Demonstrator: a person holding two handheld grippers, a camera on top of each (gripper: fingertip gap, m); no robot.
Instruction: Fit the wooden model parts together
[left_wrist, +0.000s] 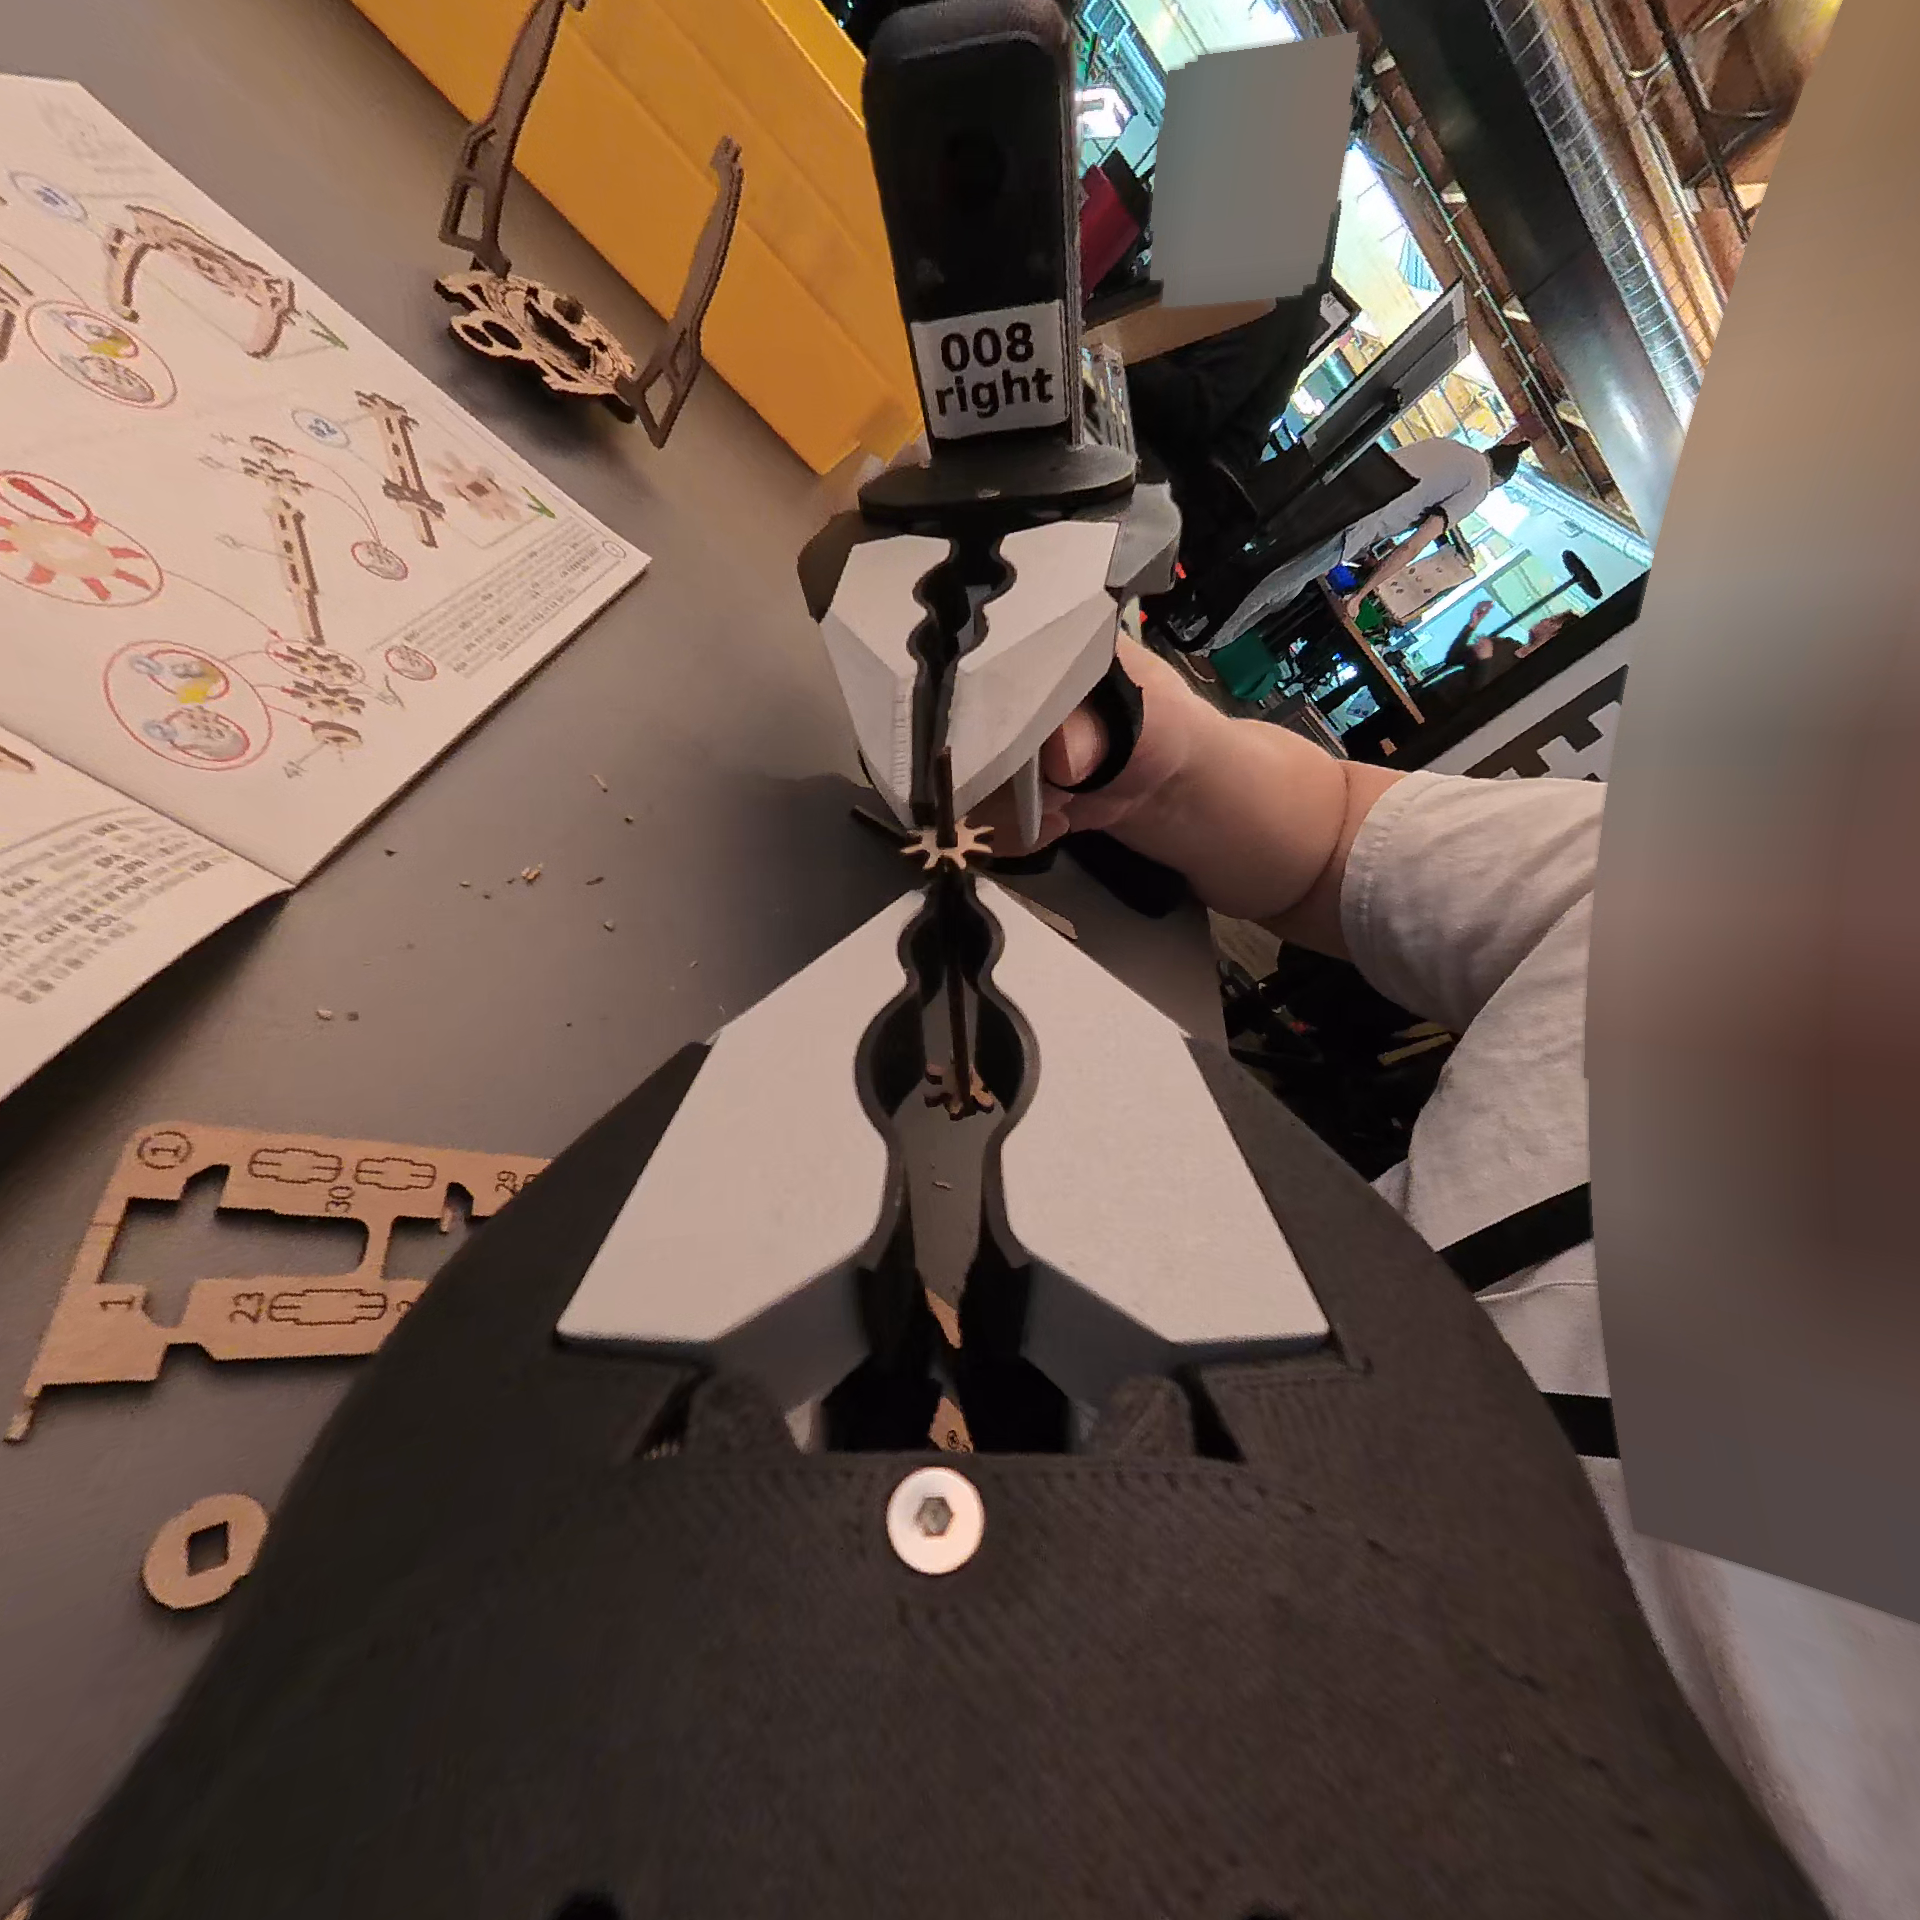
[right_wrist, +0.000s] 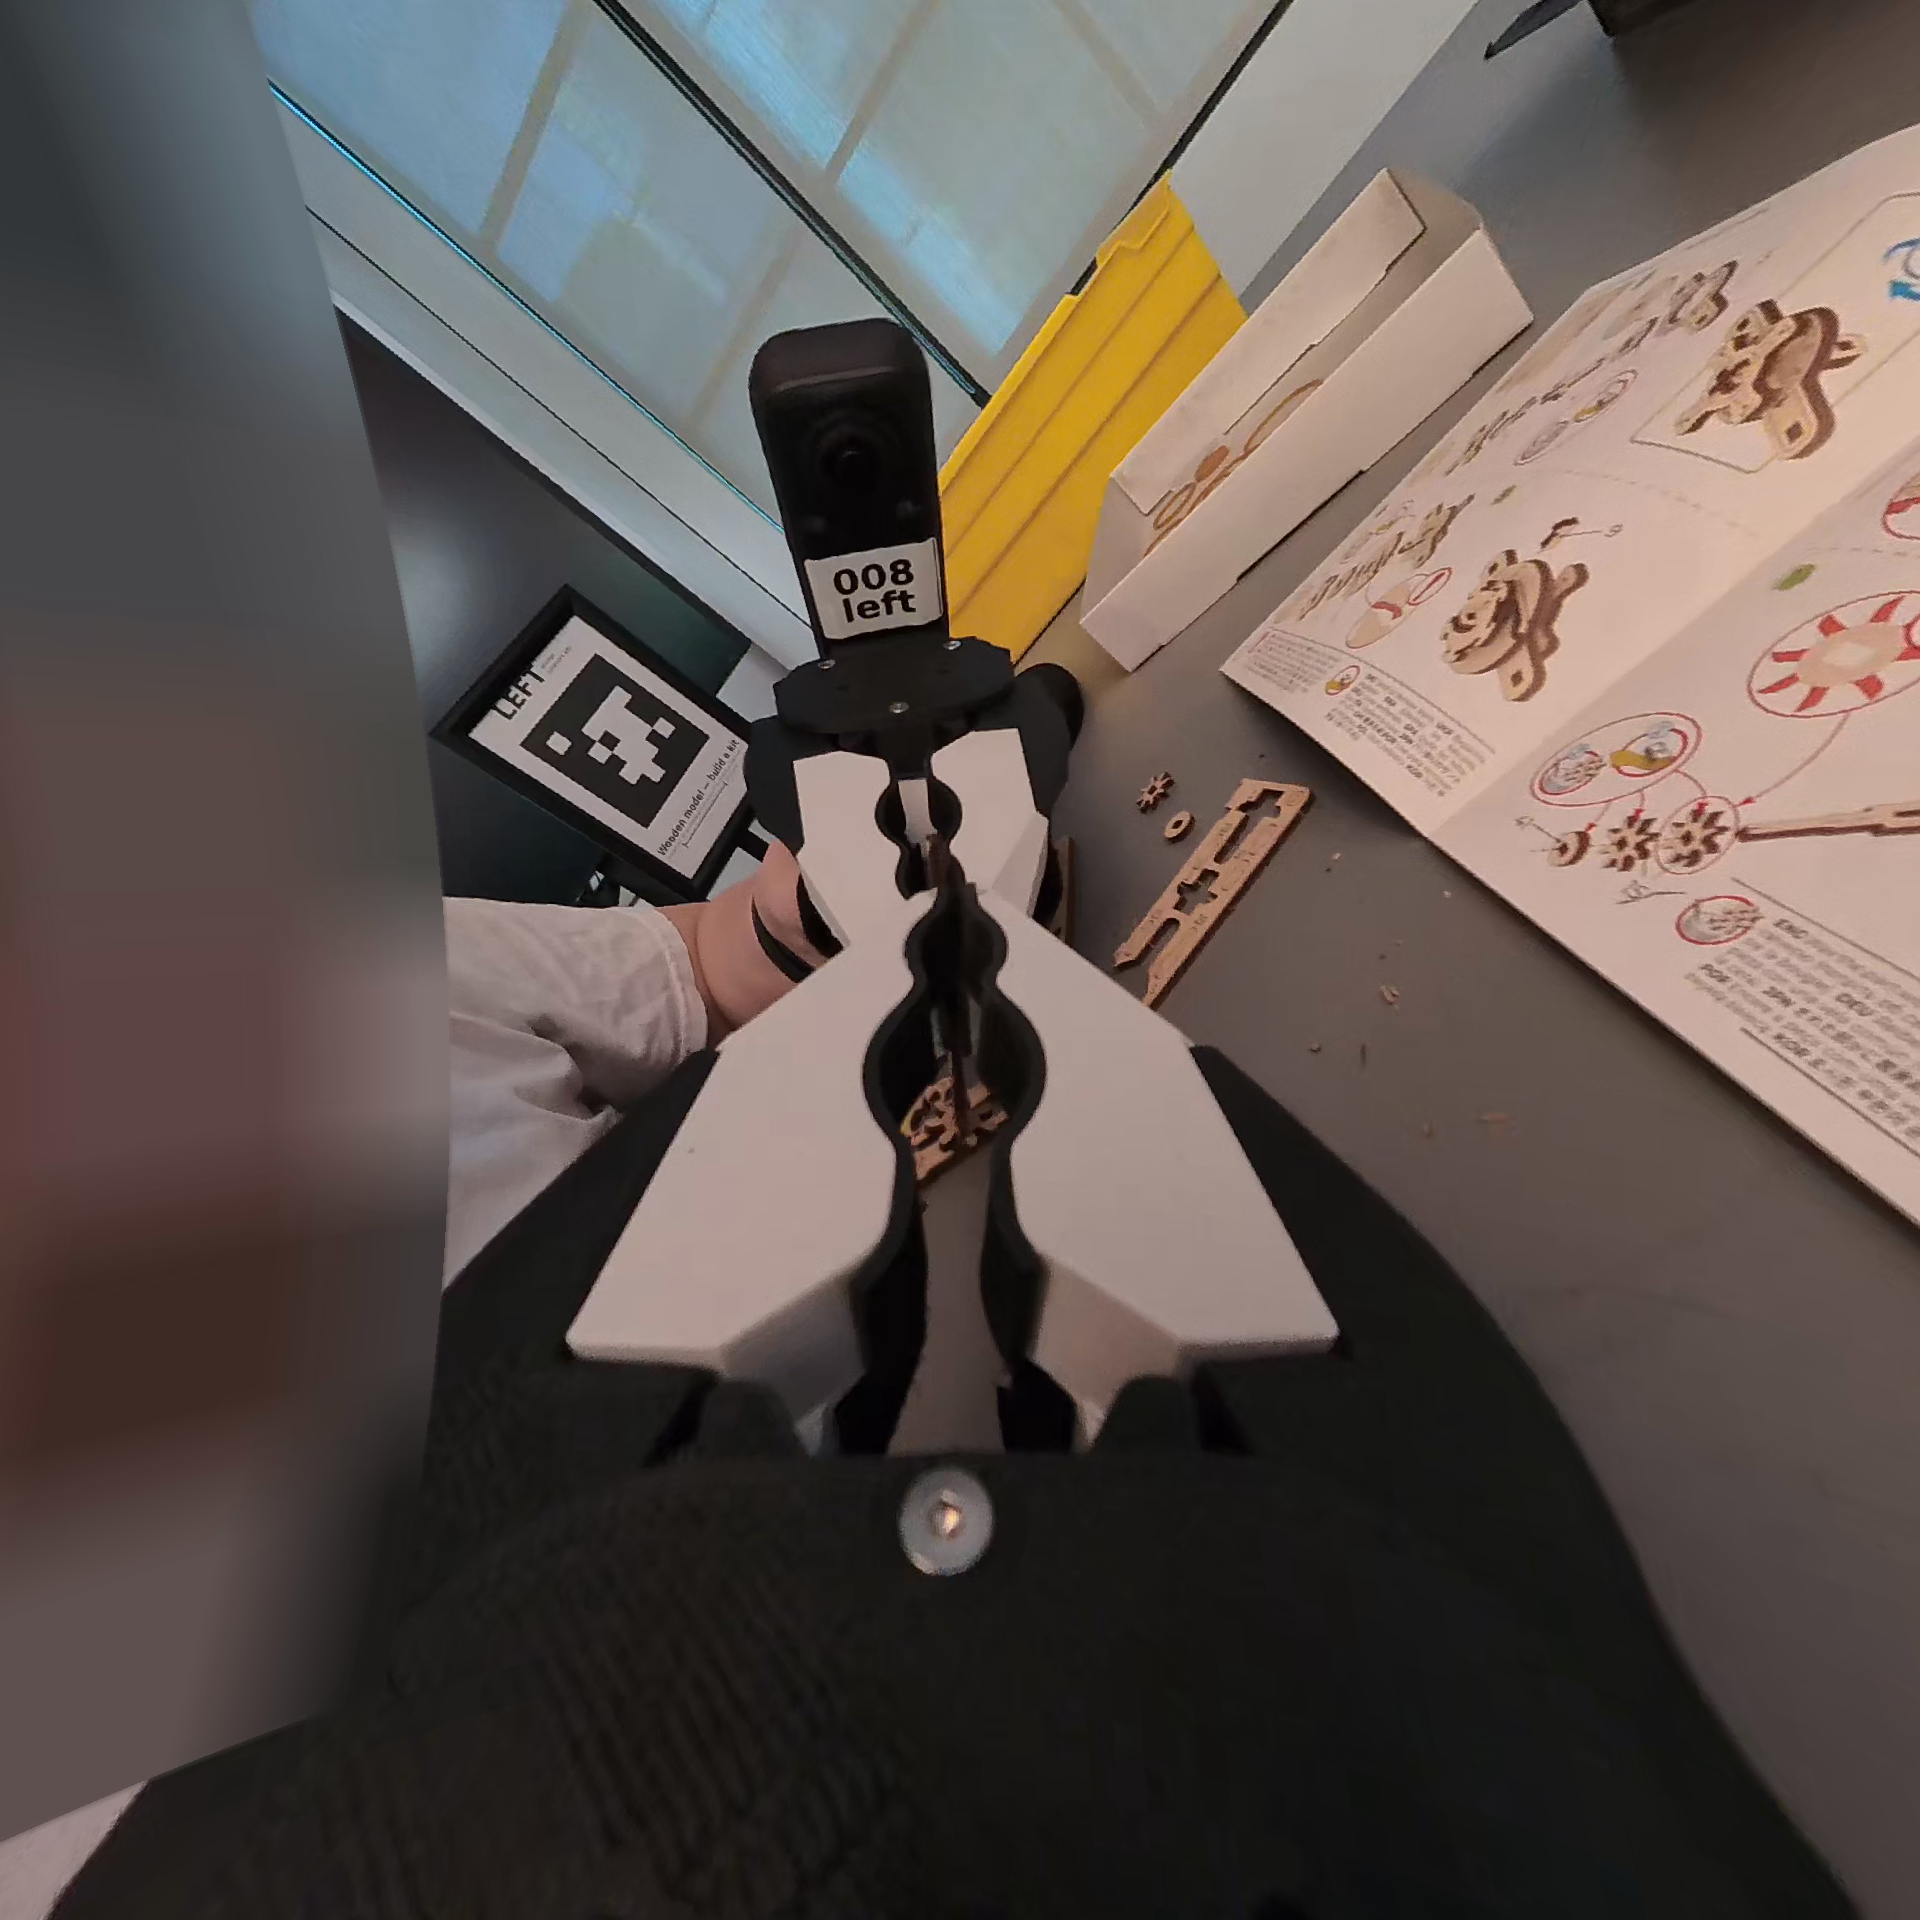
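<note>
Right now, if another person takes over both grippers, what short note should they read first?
Left gripper: shut on the thin dark wooden stick.
Right gripper: shut on the same stick from the opposite end, tip to tip.
Small pale wooden gear: threaded on the stick between the tips.
Done: one gear is on.
Left: another small gear and the cut-out plywood sheet lie on the grey table, beside the open instruction booklet.

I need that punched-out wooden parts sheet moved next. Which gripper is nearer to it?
Left. The left gripper hangs right beside the parts sheet; the right gripper meets it tip to tip on the wooden axle, farther off.
</note>
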